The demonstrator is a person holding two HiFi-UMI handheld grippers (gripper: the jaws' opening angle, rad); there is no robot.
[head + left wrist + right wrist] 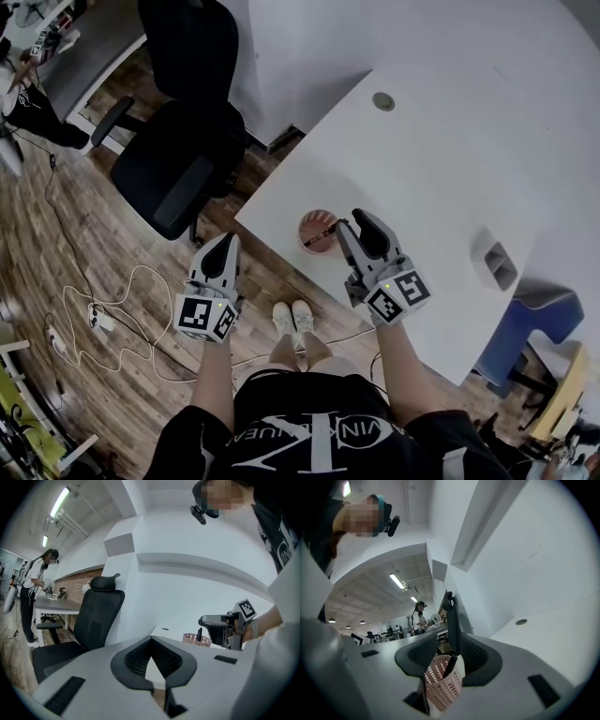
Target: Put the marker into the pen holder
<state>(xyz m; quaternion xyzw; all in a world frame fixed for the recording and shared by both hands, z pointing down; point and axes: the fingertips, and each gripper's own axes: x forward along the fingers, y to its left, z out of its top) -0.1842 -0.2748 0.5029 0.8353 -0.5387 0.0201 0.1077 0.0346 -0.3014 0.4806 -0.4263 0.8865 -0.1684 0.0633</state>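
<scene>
A black office chair stands on wood-plank floor (white cables trailing across it) beside a white desk.

The holder is pale pink plastic, a stiff openwork lattice with a matt finish. The marker is smooth black plastic with a slight sheen. The bench is white, smooth and matt. The left claw and right claw are matt grey plastic with black ribbed pads. The floor is wood plank. The chair is black mesh and cloth.
</scene>
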